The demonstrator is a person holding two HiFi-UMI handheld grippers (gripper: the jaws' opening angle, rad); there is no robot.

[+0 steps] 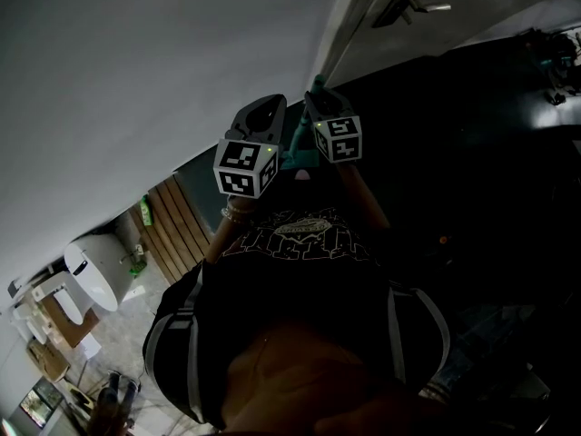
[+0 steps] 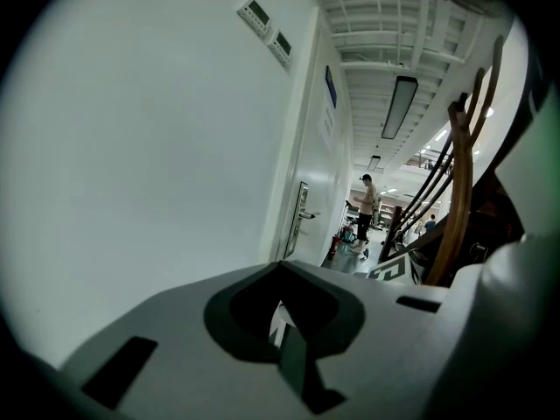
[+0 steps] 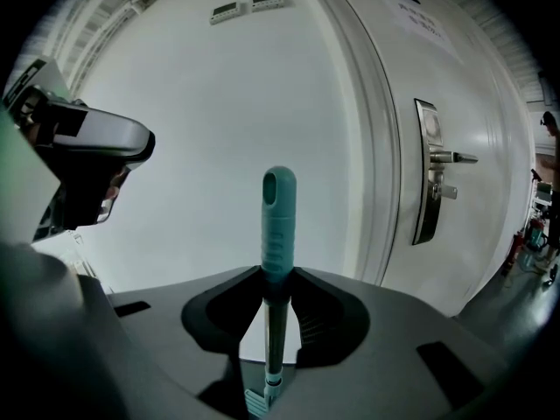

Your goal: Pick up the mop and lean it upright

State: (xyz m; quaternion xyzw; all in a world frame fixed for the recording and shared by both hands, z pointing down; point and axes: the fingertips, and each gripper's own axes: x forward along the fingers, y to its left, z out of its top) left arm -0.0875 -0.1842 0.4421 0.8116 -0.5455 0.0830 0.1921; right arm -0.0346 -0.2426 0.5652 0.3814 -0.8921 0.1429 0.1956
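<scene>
The right gripper is clenched on the mop — its teal handle stands upright before the white wall, near the door. The left gripper is closed on nothing — held just beside it.

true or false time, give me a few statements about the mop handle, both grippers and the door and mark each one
1. The right gripper is closed on the mop handle. True.
2. The grip end of the mop handle is red. False: it is teal, with a hanging hole at its tip.
3. The left gripper also clamps the mop handle. False: its own view shows its jaws together with nothing between them.
4. The door beside the white wall has a metal lever handle. True.
5. A person stands far down the corridor in the left gripper view. True.
</scene>
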